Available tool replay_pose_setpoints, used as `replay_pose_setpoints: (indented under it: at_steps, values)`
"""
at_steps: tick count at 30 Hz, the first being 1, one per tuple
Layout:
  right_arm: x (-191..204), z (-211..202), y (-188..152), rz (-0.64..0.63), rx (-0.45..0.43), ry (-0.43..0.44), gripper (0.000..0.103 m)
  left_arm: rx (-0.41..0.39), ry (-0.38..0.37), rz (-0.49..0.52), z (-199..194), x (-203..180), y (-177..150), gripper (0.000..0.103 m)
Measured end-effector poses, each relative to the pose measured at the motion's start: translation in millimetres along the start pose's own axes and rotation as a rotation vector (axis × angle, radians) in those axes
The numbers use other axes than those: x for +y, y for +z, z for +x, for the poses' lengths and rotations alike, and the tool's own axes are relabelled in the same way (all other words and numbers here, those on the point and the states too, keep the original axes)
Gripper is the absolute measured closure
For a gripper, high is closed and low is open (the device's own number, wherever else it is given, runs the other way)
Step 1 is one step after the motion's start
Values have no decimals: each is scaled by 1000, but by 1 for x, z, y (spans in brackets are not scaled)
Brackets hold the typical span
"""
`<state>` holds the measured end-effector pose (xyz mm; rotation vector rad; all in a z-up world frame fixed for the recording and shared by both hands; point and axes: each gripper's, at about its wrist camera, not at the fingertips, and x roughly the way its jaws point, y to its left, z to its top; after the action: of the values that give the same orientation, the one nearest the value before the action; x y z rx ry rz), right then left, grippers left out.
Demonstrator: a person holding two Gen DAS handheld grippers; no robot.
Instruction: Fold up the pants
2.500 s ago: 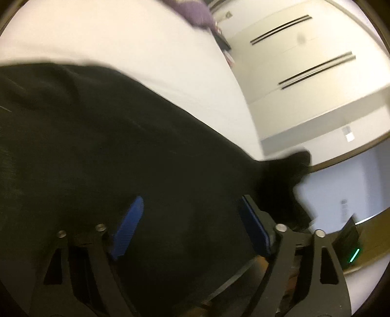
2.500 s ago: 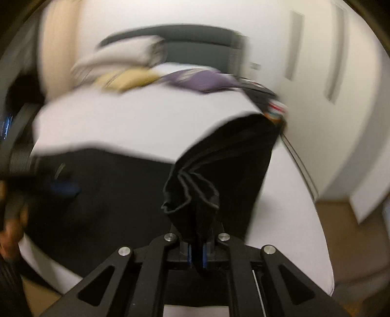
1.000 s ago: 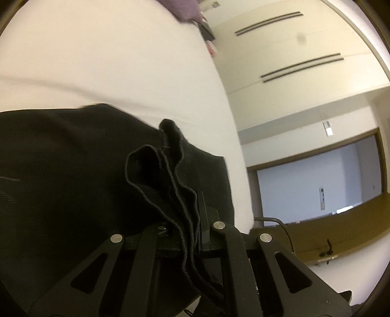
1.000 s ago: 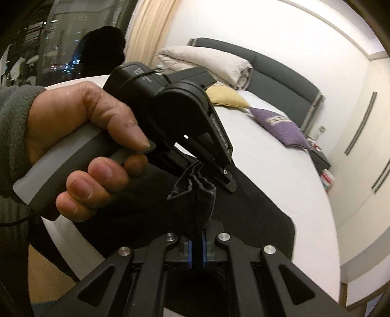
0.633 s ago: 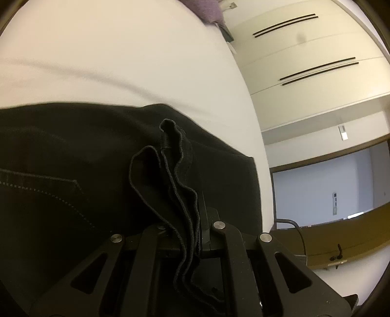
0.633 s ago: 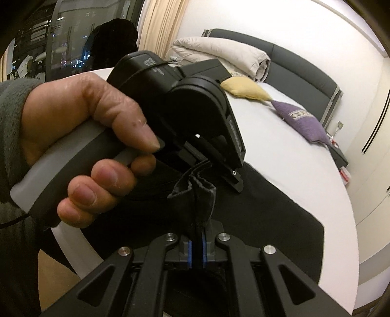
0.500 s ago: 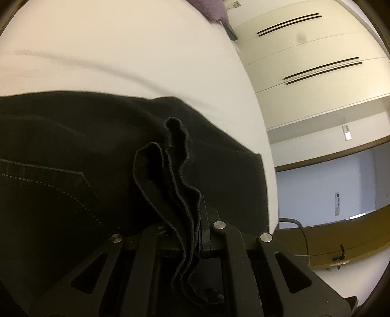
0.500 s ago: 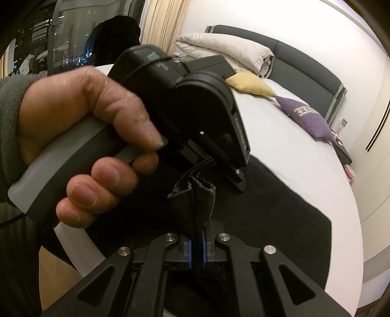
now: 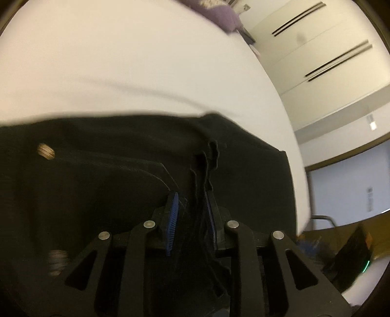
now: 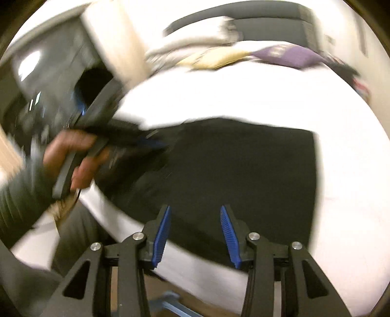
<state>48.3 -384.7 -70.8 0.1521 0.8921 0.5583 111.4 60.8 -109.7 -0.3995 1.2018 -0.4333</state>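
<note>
Left gripper (image 9: pixel 191 217) jaws were opening, only a narrow gap so far, with a bunched hem of the black pants (image 9: pixel 121 175) standing between the blue ribbed pads (image 9: pixel 172 219); cloth hung against the right-hand pad, clear of the left-hand one, so no real clamp visible. Right gripper (image 10: pixel 193 236) jaws were opening too, a moderate gap, nothing between them, fingertips hovering above the near edge of the pants (image 10: pixel 243 170). Pants lay flat on the white bed (image 10: pixel 256 97) near its front edge, folded into a rough dark rectangle; matte woven fabric, pocket stitching and a round metal button (image 9: pixel 45 151) visible in the left wrist view. Hem edges looked layered and wavy, several plies stacked. Bed sheet was smooth, one shallow crease above the pants. In the right wrist view, heavily motion-blurred, the person's left hand (image 10: pixel 73 156) in a dark ribbed sleeve (image 10: pixel 22 197) gripped the left gripper's handle, its tips at the pants' left edge. At the bed's far end: a purple cushion (image 10: pixel 290 57), a yellow one (image 10: pixel 219 59), pale bedding (image 10: pixel 195 41), dark padded headboard (image 10: pixel 256 14). Pale wardrobe doors (image 9: pixel 316 48) with slot handles beyond the bed on the right.
</note>
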Motion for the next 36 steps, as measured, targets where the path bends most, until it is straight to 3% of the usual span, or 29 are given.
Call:
replay_pose_setpoints:
  at_steps: [3, 6, 8, 11, 13, 14, 17, 19, 21, 23, 24, 26, 27, 28, 30, 33, 34, 36]
  values:
    - [-56, -10, 30, 176, -64, 76, 58, -40, -84, 68, -4, -45, 1, 82]
    - [-85, 5, 58, 281, -73, 171, 58, -28, -140, 140, 24, -88, -4, 82]
    - [-100, 33, 70, 349, -40, 248, 58, 16, -135, 120, 56, -92, -11, 82]
    - [-133, 81, 76, 455, 52, 240, 59, 86, -107, 86, 90, -83, -31, 82]
    - [-159, 98, 69, 528, 74, 239, 96, 50, -149, 67, 92, -75, -45, 82]
    - [-165, 101, 65, 554, 70, 237, 103, 37, -171, 43, 90, -70, -49, 82]
    - [-187, 85, 62, 635, 18, 206, 102, 8, -215, -30, 84, -55, -57, 82]
    - [-175, 65, 61, 604, -3, 204, 86, -30, -190, -16, 72, -62, -59, 82]
    - [-153, 42, 60, 540, -29, 305, 73, -68, -227, -1, 61, -66, -61, 82]
    - [-128, 32, 46, 489, -28, 382, 66, -98, -250, -8, 64, -73, -64, 82]
    - [-114, 29, 34, 468, -12, 423, 60, -90, -241, -14, 67, -70, -65, 82]
    - [-106, 37, 7, 479, 50, 410, 48, -46, -205, -46, 95, -67, -73, 82]
    - [-108, 43, -7, 494, 80, 378, 53, -77, -227, -51, 93, -63, -79, 82]
    - [-115, 46, -24, 521, 77, 360, 76, -89, -230, -46, 93, -64, -80, 82]
    - [-130, 35, -45, 594, 30, 362, 85, -90, -209, -20, 91, -69, -83, 82]
    - [-133, 12, -50, 577, 28, 329, 83, -110, -195, 0, 87, -78, -87, 82]
    - [-127, 9, -40, 550, 35, 319, 78, -120, -194, 7, 89, -80, -88, 82]
    - [-118, -2, -23, 514, 6, 368, 74, -138, -180, 20, 85, -77, -90, 82]
